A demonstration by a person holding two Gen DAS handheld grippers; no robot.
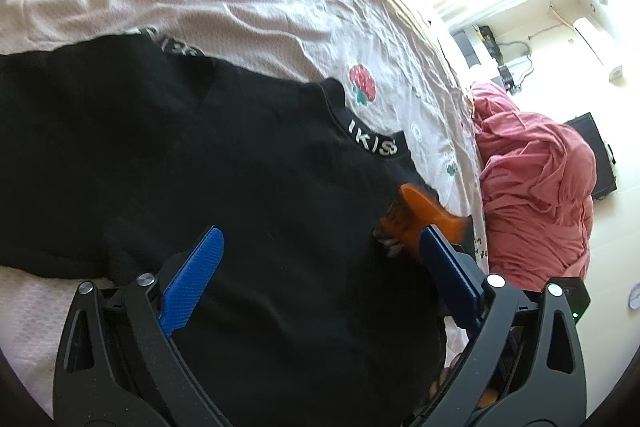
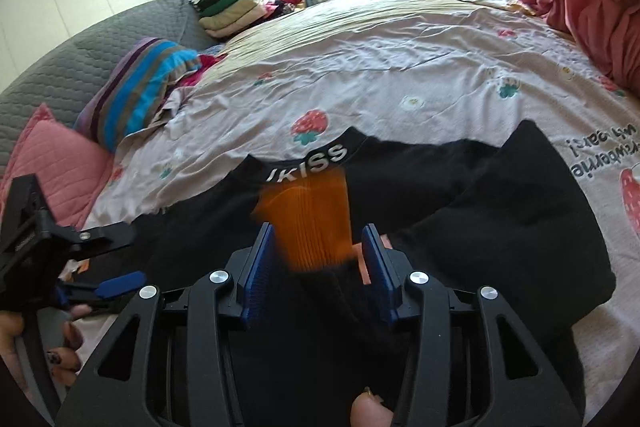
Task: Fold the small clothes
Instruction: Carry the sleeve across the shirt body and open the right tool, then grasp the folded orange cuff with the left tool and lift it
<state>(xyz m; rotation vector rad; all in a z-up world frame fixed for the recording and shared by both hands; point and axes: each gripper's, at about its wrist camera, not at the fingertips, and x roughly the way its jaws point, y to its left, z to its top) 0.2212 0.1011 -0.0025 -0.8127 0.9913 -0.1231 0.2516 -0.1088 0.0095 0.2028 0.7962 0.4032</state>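
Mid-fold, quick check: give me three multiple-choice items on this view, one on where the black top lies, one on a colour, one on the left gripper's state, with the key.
1. The black top lies on:
A the strawberry-print sheet
B a bare floor
C a wooden table

2. The ribbed cuff between the right gripper's jaws is:
A green
B orange
C white

3. The left gripper is:
A shut on a hanger
B shut on the sheet
C open, gripping nothing

Key:
1 A, the sheet shows all round the top.
2 B, the cuff is plainly orange.
3 C, its jaws stand wide apart above the black cloth.
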